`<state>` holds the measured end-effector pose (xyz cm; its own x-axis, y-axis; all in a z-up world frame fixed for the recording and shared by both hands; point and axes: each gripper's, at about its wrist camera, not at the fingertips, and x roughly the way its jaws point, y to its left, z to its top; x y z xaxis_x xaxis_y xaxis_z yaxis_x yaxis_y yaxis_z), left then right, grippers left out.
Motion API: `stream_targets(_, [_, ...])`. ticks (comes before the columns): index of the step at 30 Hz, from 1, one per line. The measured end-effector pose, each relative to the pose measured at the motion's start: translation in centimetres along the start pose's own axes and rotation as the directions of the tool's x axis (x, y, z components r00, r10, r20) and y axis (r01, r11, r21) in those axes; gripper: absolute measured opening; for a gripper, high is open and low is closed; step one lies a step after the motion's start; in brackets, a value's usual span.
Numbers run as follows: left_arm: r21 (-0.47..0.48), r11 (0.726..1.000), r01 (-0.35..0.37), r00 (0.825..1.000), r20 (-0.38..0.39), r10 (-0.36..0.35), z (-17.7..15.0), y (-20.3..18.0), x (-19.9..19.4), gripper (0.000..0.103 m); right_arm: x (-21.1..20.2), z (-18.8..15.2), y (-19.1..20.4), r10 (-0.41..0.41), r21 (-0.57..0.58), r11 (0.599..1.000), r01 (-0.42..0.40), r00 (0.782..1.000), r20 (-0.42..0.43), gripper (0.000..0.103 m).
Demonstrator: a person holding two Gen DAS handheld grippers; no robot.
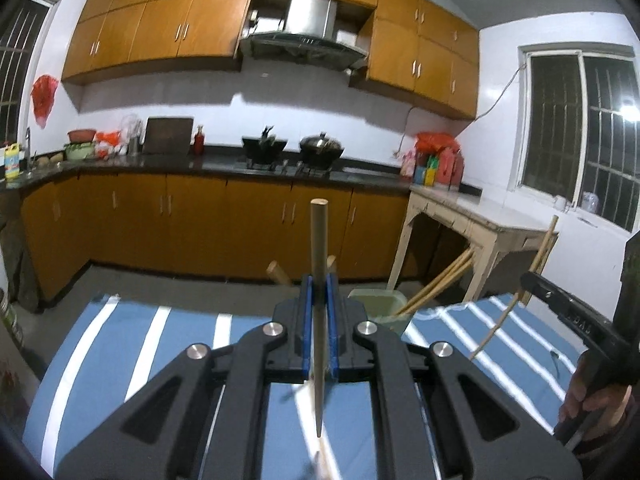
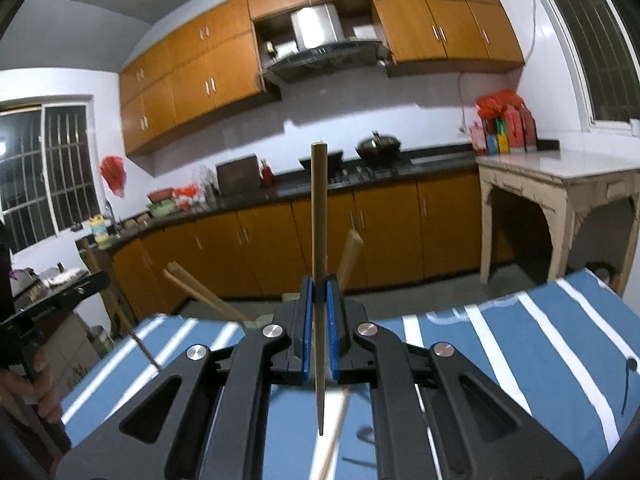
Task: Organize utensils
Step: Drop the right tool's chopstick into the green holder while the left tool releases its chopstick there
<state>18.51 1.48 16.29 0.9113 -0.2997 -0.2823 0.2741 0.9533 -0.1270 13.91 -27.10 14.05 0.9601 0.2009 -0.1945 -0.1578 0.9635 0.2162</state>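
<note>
A chopstick [image 1: 319, 320] is clamped upright between the blue pads of the left gripper [image 1: 319, 294], thick end up, presumably for tip-first insertion. A second chopstick [image 2: 319, 280] is clamped likewise in the right gripper [image 2: 319, 294]. Both jaws are narrowed fully onto their sticks. The green holder [image 1: 378, 306], already containing chopsticks, stands at the far edge of the striped table [image 1: 132, 344].

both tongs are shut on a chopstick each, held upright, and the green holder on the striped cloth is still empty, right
Not quite. The green holder isn't empty: the left wrist view shows chopsticks leaning in it. The rest holds: left tongs and right tongs each clamp an upright chopstick.
</note>
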Motion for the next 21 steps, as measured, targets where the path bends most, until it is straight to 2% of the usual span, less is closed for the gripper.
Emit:
stream_targets(6, [-0.018,1.0,0.01,0.995,0.103,-0.009,3.3,-2.0,1.7,0.008,1.0,2.8,0.9,0.021,-0.009,1.0,-0.02,0.994,0.107,0.008])
stream_targets(12, [-0.062,0.998,-0.004,0.984,0.179,0.015,5.6,-2.7,4.3,0.008,3.0,4.2,0.4,0.001,0.018,1.0,-0.005,0.982,0.191,0.008])
stream_targets(18, [-0.038,0.999,-0.036,0.973,0.228,0.044,6.7,-3.7,7.1,0.008,5.9,3.9,0.0,-0.025,0.029,0.999,0.019,0.977,0.214,0.008])
stream_targets(21, [-0.042,0.998,-0.041,0.974,0.22,0.049,6.2,-3.8,9.1,0.008,7.4,3.0,-0.1,-0.034,0.027,0.999,0.029,0.979,0.199,0.008])
